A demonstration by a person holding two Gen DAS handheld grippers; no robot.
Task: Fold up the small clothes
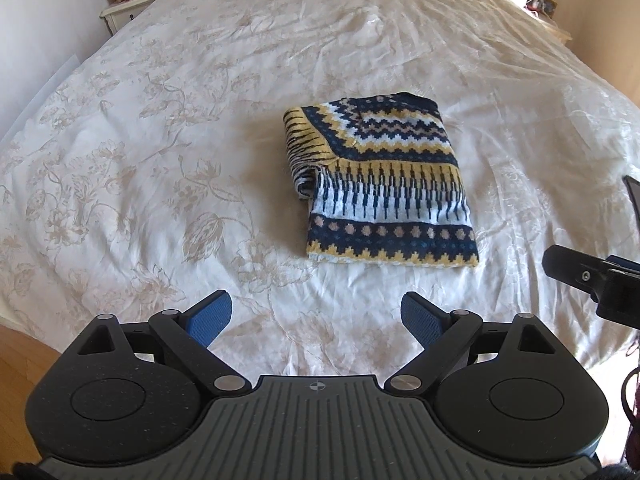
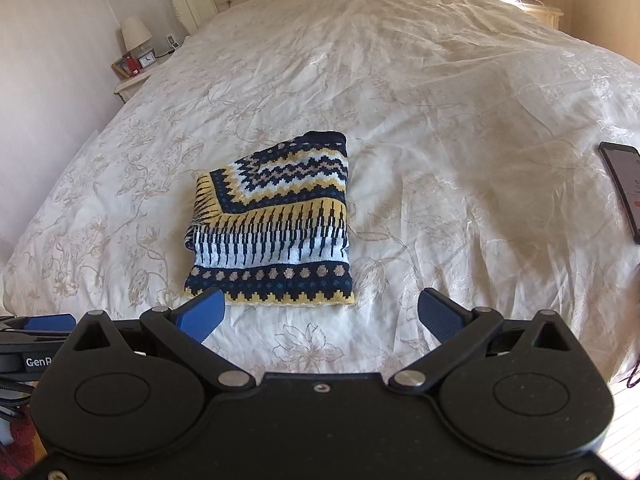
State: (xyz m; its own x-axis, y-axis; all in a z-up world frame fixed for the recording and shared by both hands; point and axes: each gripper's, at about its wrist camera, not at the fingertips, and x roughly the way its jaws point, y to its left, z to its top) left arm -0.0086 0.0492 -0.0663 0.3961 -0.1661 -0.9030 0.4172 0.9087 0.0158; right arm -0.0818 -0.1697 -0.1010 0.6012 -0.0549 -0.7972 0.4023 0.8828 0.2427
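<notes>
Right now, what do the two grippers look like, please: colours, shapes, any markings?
Both are matte black plastic. The left gripper has blue textured pads on angled link arms with silver pivot pins, two round housings, a grey ribbed plate and a small crosshair mark. The right gripper has the same build with a smooth black body; white "GenR" lettering shows on the other gripper beside it.

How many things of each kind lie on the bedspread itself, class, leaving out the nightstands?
Folded patterned knit garment: 1
Dark phone: 1
Total: 2
</notes>
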